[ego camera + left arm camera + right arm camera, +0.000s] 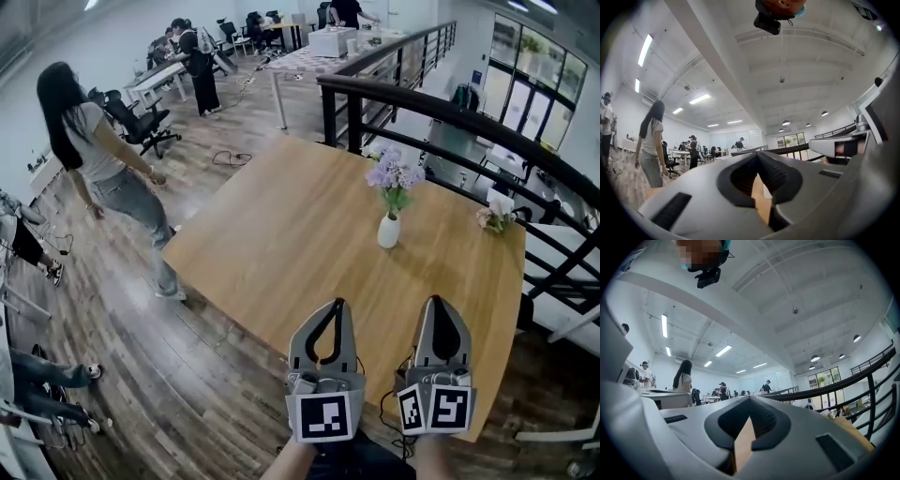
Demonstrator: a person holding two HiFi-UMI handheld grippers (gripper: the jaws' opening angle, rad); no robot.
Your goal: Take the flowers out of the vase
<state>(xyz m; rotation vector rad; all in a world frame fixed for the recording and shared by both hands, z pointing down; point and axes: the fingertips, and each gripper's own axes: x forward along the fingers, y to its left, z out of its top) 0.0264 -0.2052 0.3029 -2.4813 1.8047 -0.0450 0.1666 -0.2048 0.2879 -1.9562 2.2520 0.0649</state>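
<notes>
A small white vase [389, 231] stands upright on the wooden table [281, 234], right of its middle, with purple flowers [394, 173] in it. My left gripper [337, 303] and right gripper [436, 300] hover side by side over the table's near edge, well short of the vase. Both point toward it and both are shut with nothing between their jaws. In the left gripper view the left gripper [757, 153] has its tips closed together, and in the right gripper view the right gripper [750, 398] does too. Neither gripper view shows the vase.
A second small bunch of pale flowers [495, 218] lies near the table's far right edge. A black railing [450, 108] runs behind and to the right of the table. A person [103, 159] stands left of the table, with office chairs [141, 122] and desks further back.
</notes>
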